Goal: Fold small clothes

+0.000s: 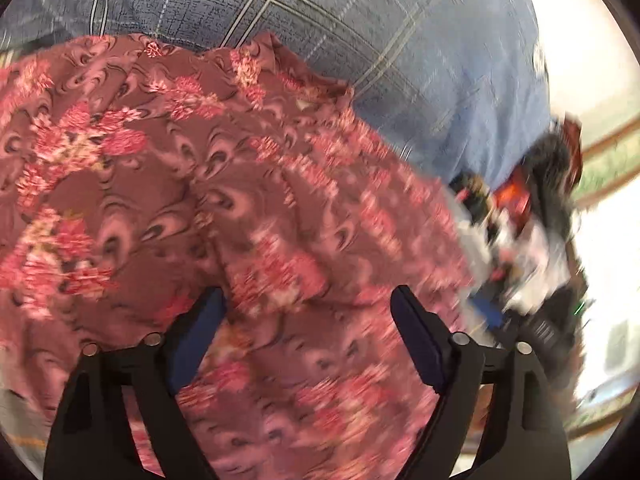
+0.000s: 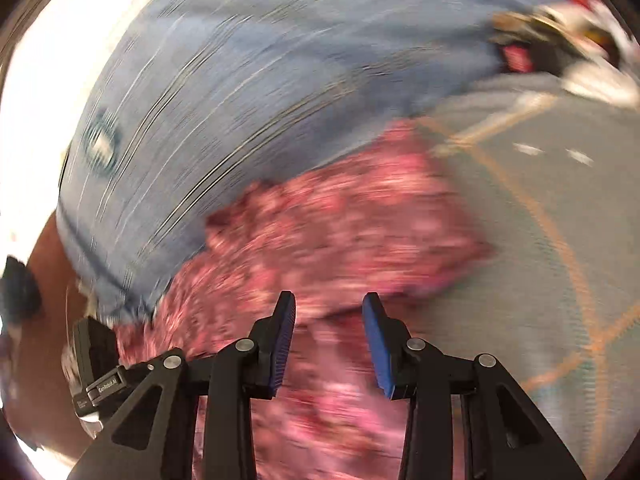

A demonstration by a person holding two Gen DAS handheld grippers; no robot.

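A: Here, nearest the left wrist camera, the left tool (image 1: 308, 308) shows two black hinged arms with round metal pivot pins and flat dark-blue pads. Its jaws stand moderately apart. The floral garment (image 1: 192, 168) fills the gap between them, but neither pad presses on it.

B: Confirm the garment's material.

A: It is a thin, soft woven cloth. The ground is maroon, printed with pink flower clusters and curled scroll motifs. It lies in shallow folds and ripples, with an uneven far edge. It rests on a blue-grey bedsheet (image 1: 360, 40), a coarse weave crossed by pale double-line checks.

B: And the right side?

A: The right tool (image 2: 329, 312) has the same build: black linkages, ribbed blue pads (image 2: 378, 344). Its jaws are partly open, narrower than the left. Pink cloth (image 2: 340, 240) lies beneath and beyond the gap; the view is heavily blurred, and no cloth appears clamped.

B: What lies farther off?

A: In the right view, a grey surface with thin orange lines (image 2: 540, 220) adjoins the garment on the right side. The blue checked sheet rises behind. In the left view, a blurred heap of mixed clothes (image 1: 528, 220), white, black and orange-red, sits at the sheet's right edge, just beside the garment. Its items cannot be told apart.
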